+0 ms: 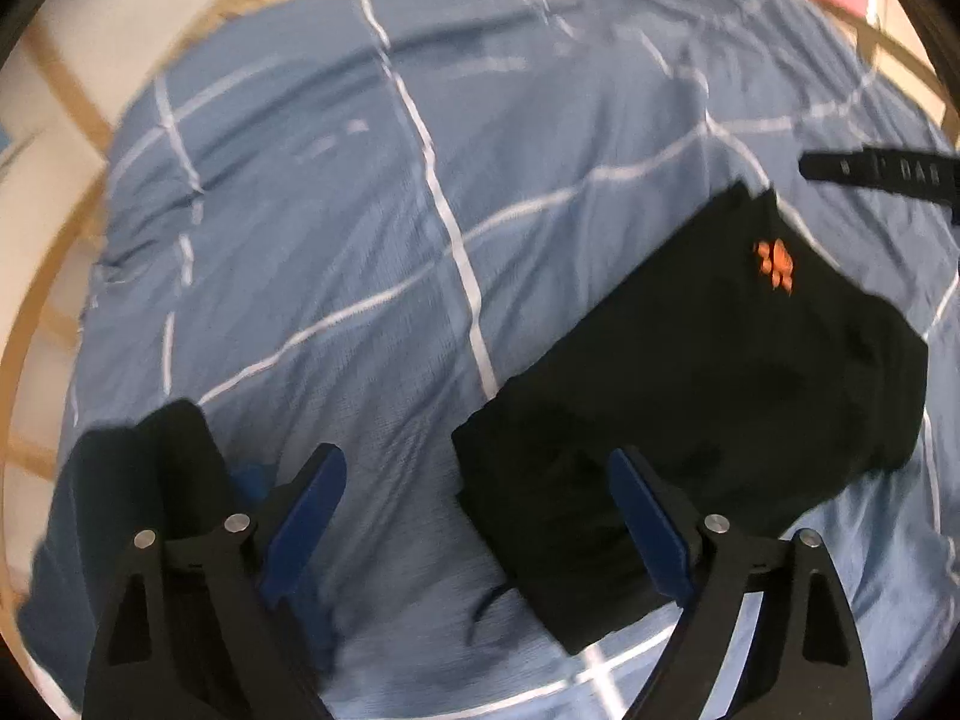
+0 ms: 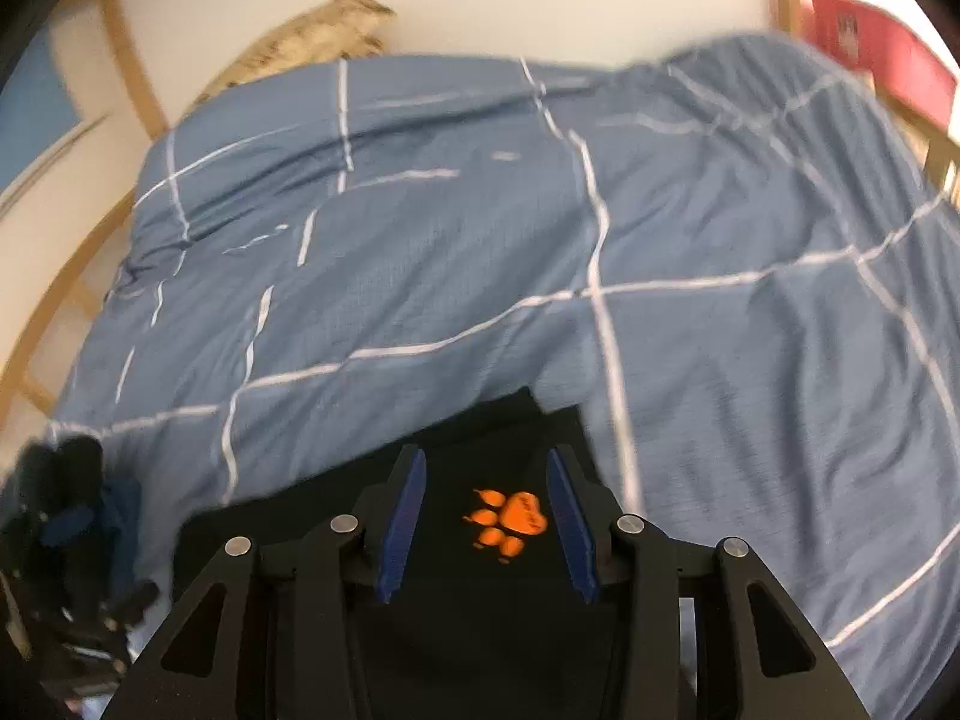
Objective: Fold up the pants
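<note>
Black pants [image 1: 690, 372] lie folded into a compact bundle on a blue bedcover [image 1: 360, 210] with a white grid, an orange paw print [image 1: 774, 267] facing up. My left gripper [image 1: 477, 468] stands wide open over the bundle's left edge. Its left finger is over bare cover, its right finger is over the black cloth, and nothing is gripped. In the right wrist view my right gripper [image 2: 486, 459] hovers over the pants [image 2: 498, 600], its blue pads [image 2: 402, 516] partly apart on either side of the paw print [image 2: 507, 522]. No cloth is pinched between them.
A dark heap of other clothing [image 1: 138, 450] lies at the cover's near left, seen also as a blurred heap [image 2: 72, 480]. A black lettered strap [image 1: 876, 174] reaches in from the right. A beige cushion [image 2: 324, 42], white wall, wooden frame [image 2: 132, 60] and a red box [image 2: 882, 42] border the bed.
</note>
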A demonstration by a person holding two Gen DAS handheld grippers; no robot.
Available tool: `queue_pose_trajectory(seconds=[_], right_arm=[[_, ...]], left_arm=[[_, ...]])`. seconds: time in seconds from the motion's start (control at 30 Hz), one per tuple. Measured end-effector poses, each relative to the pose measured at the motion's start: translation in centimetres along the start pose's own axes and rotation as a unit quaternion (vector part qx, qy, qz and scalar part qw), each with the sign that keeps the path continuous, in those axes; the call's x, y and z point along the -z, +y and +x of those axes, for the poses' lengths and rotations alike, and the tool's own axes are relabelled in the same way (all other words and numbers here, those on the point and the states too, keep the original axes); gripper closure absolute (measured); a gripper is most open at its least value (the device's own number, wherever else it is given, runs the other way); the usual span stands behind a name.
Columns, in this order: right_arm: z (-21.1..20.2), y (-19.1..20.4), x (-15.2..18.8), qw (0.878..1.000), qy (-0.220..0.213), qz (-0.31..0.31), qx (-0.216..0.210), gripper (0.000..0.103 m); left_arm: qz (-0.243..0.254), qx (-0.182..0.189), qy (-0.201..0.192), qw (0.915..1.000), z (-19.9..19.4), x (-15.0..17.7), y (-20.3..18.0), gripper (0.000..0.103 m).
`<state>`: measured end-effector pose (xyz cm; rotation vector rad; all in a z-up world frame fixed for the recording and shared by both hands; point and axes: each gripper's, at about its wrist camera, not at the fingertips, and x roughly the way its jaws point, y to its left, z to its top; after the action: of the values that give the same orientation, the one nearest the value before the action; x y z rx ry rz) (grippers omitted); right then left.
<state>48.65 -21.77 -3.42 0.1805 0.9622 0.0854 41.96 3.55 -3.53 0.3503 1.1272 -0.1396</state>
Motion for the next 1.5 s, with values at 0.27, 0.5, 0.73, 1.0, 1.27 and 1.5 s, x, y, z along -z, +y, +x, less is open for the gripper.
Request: queue_pose_trajectory(seconds=[0.27, 0.5, 0.73, 1.0, 1.27, 1.5], right_arm=[[4.6, 0.6, -2.7, 0.993, 0.113, 0.03, 0.035, 0.06], [7.7, -1.8, -2.8, 0.982, 0.148, 0.098, 0.061, 0.06], [8.9, -2.7, -2.3, 0.978, 0.15, 0.135, 0.055, 0.06], [10.3, -3.5, -2.3, 0.974, 0.16, 0.148, 0.061, 0.072], [9.8, -3.2, -1.8, 0.979, 0.142, 0.132, 0.057, 0.091], [7.0, -0.7, -2.7, 0.992, 0.092, 0.073, 0.046, 0.091]], left_arm=[[0.074, 0.036, 0.087, 0.9928, 4.0, -3.9, 0.7, 0.028], [0.081, 0.063, 0.123, 0.987, 6.8, -5.5, 0.4, 0.043], [0.101, 0.076, 0.145, 0.9813, 8.3, -6.0, -0.1, 0.053], [0.104, 0.104, 0.17, 0.9744, 9.2, -4.6, -1.6, 0.079], [0.117, 0.086, 0.151, 0.9778, 6.9, -3.0, -2.7, 0.088], [0.115, 0.066, 0.15, 0.9798, 4.5, -1.5, -1.8, 0.089]])
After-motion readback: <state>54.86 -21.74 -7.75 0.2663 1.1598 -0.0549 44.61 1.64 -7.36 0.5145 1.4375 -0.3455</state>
